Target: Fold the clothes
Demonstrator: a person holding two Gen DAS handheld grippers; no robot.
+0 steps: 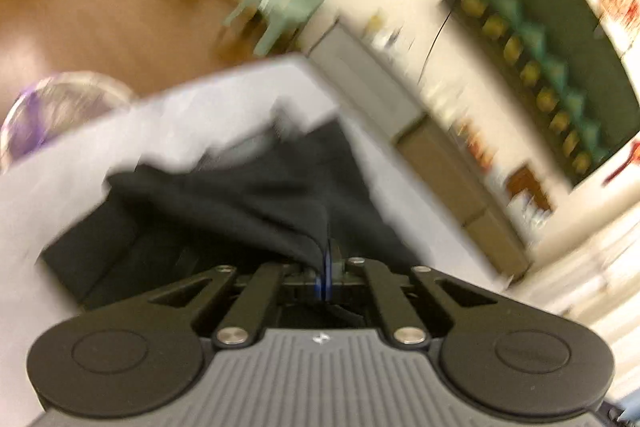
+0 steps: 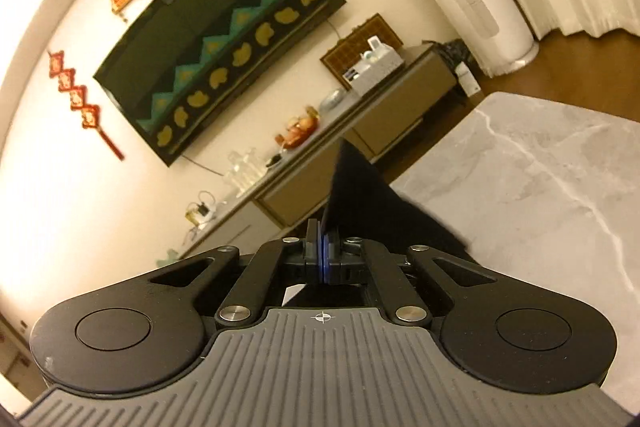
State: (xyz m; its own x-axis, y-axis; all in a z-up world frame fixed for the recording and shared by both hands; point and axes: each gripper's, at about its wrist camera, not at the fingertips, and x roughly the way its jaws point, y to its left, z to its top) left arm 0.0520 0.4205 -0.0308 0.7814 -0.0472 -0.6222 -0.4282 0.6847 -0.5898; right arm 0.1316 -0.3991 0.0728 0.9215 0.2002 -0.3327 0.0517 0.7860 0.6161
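Observation:
A black garment (image 1: pixel 224 203) lies partly spread on the grey marble table (image 1: pixel 208 107), blurred in the left wrist view. My left gripper (image 1: pixel 326 255) is shut on a pinched fold of it, and the cloth rises from the table up to the closed jaws. In the right wrist view, my right gripper (image 2: pixel 323 247) is shut on another corner of the black garment (image 2: pixel 360 187), which sticks up as a dark point past the jaws. Below and to the right of it lies the marble table (image 2: pixel 540 187).
A long low cabinet (image 2: pixel 384 131) with bottles, a kettle and boxes runs along the wall under a dark wall screen (image 2: pixel 216 47). Two green chairs (image 1: pixel 280 11) stand on the wooden floor beyond the table. A clear round container (image 1: pixel 60 107) sits at the table's left.

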